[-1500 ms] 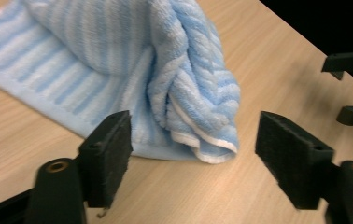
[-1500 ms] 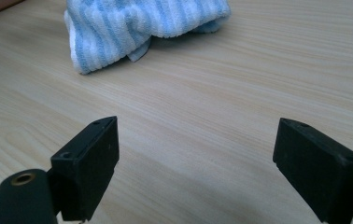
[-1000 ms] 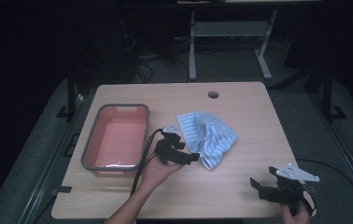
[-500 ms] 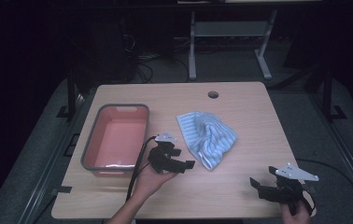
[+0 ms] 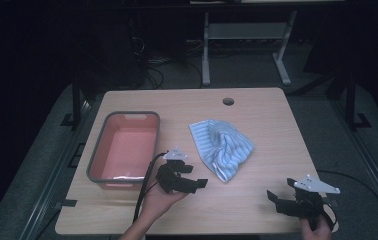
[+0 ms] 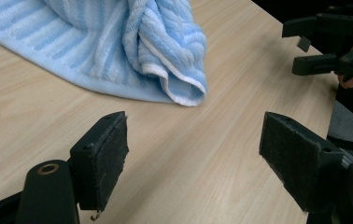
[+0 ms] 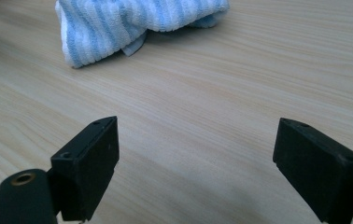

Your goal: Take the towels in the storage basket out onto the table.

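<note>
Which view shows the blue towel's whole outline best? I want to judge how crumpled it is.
The high view: the towel lies whole on the table, bunched, right of the tray. The left gripper view shows its near folded corner close up; the right gripper view shows one edge, cut off at the top.

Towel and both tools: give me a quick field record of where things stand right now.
towel: blue striped towel, crumpled on the table, right of the tub
tub: red tub with grey rim, at table left
left tool: left tool, open, apart from the towel's near edge, holding nothing
right tool: right tool, open, at the table's near right corner, holding nothing
towel contact: none by either tool
</note>
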Tool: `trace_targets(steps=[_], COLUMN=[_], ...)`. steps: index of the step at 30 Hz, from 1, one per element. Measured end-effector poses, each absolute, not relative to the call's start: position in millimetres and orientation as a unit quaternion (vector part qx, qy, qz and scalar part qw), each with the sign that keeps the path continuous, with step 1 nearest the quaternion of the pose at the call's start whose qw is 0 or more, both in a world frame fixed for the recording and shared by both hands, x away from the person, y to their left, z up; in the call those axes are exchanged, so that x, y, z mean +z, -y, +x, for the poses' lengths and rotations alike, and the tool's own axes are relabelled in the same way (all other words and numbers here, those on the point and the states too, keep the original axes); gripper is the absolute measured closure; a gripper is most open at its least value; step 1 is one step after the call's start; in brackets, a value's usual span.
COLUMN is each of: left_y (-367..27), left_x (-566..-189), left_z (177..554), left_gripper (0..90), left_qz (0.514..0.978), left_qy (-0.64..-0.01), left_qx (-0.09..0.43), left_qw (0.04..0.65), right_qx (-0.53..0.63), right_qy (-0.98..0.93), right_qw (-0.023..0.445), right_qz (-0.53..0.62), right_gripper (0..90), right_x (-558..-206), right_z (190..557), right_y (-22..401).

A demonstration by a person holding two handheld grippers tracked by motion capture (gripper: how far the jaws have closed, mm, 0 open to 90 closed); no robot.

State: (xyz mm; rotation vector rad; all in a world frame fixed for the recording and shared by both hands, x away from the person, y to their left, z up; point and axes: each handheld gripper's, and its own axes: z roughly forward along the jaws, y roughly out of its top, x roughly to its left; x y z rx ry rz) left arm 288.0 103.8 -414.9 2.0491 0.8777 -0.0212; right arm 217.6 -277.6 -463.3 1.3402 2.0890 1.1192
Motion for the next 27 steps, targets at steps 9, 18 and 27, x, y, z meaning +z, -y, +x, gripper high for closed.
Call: trace_targets(steps=[9, 18, 27], left_y=[-110, -116, -117], left_x=[-421, -428, -437], left_z=[272, 256, 239], left_gripper=[23.7, 23.7, 24.4], left_qz=[0.826, 0.821, 0.828], left_qy=[-0.350, -0.348, -0.337], left_qx=[-0.006, -0.017, 0.016], left_qw=[0.442, 0.453, 0.448], right_qx=[0.401, 0.401, 0.402], right_qy=[-0.750, -0.752, -0.754], right_qw=[0.205, 0.206, 0.212], right_qz=[0.484, 0.481, 0.474], right_gripper=[13.7, 13.8, 13.8], right_x=[-464, -463, -462], right_z=[218, 217, 213], right_y=[277, 273, 273])
